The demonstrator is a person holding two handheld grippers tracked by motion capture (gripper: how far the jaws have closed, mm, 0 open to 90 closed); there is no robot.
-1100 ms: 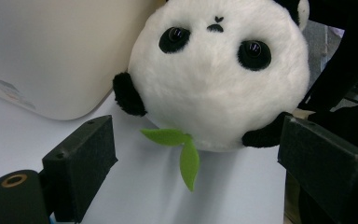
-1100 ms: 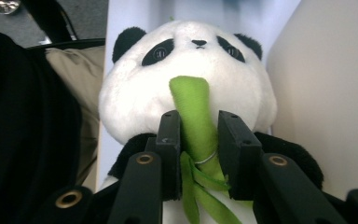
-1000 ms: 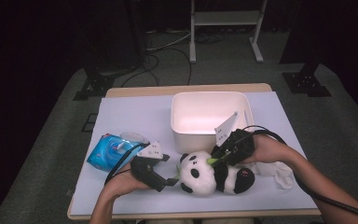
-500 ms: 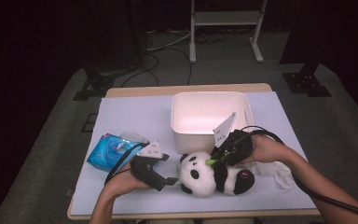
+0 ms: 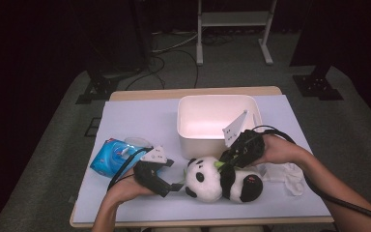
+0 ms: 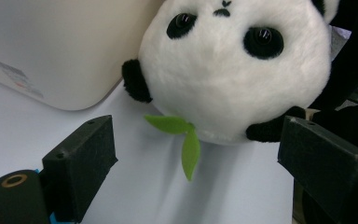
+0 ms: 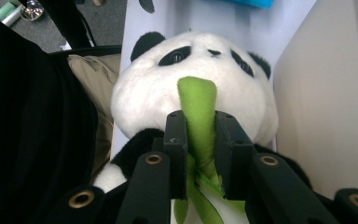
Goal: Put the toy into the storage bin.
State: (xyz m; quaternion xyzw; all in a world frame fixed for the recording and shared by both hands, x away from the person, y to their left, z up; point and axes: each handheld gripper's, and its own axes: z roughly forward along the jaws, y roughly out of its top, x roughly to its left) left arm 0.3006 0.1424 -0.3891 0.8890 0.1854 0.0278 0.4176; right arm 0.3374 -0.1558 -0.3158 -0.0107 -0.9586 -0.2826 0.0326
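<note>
Black-and-white panda (image 5: 221, 180) (green stalk (image 7: 199, 122))

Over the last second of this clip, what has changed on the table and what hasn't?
The right tool has just been closing its jaws on the green bamboo stalk of the panda plush, and now pinches it. Otherwise little differs: the left tool waits open by the panda's head, and the white bin, blue packet and white cloth lie as before.

No text could be read anywhere. A small printed label (image 6: 16, 79) sat low on the wall of the white bin (image 6: 51, 46) in the left gripper view, its lines too blurred and small to make out. The blue packet (image 5: 110, 157) on the tabletop bore printing, likewise unreadable.
</note>
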